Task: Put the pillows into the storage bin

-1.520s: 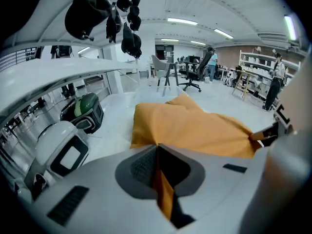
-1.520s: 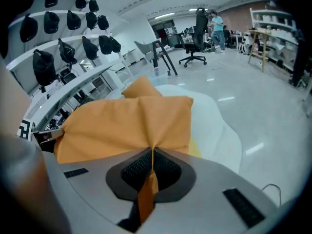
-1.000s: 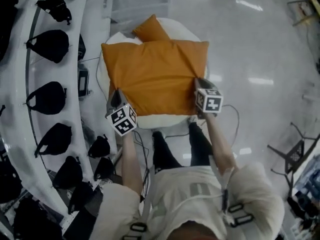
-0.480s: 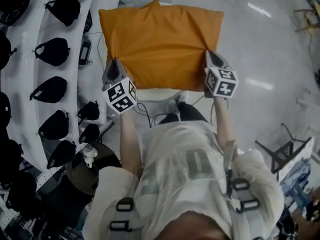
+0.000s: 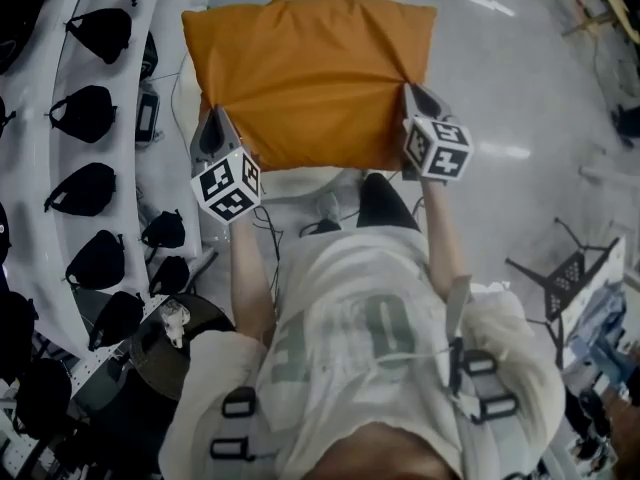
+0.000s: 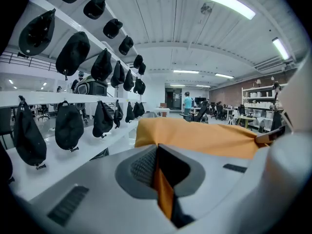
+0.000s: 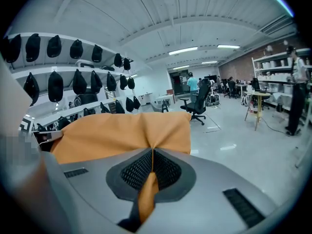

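Orange pillow (image 7: 122, 133) cloth inside right tongs (image 7: 152, 154)

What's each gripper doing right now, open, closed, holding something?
Left gripper: closed on the near edge of the orange pillow.
Right gripper: closed on the same pillow.

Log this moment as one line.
left gripper: shut on orange pillow | right gripper: shut on orange pillow | grip: near edge

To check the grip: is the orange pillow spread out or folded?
Spread out: the orange pillow lies flat, stretched between left gripper and right gripper.
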`<state>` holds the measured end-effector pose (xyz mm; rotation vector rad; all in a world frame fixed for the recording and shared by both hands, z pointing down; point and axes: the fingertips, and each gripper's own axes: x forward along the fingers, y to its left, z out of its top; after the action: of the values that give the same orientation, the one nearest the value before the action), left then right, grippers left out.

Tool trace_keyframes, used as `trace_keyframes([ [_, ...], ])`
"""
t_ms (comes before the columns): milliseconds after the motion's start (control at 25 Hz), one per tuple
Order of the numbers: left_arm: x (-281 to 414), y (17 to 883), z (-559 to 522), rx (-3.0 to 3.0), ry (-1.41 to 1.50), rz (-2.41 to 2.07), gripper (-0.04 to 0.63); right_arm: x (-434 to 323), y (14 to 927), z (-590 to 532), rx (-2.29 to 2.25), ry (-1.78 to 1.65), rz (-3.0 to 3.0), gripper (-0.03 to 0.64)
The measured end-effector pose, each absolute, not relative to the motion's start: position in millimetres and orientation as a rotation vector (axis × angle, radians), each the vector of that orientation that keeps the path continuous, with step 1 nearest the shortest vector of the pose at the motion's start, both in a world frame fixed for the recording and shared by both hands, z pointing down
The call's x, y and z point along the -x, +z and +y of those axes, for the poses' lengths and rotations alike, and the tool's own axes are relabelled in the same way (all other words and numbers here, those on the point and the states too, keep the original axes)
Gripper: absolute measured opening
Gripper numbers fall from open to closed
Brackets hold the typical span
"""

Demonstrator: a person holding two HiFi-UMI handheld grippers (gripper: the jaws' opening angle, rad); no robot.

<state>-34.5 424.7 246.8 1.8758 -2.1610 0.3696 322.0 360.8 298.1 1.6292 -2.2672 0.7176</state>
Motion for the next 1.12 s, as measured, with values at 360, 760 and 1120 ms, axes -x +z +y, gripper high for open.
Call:
trace_keyframes([
  [360,-56.3,259.6,312.8,-1.819,0.394,-2.193,0.011,-414.3,304.2,241.5,-1.598,0.705,-2.314,0.012],
  [760,-147.1,238.2,200.2,-1.650,0.309,-2.322,0.011,-493.2,274.0,87.7,-1.354,0.562,-2.417,0.012],
  [1120,-137.0,234.3,99.5,-1.568,0.306,-2.424,0.011,-482.9,280.2,-20.9,-1.280,0.543,-2.473,0.012],
])
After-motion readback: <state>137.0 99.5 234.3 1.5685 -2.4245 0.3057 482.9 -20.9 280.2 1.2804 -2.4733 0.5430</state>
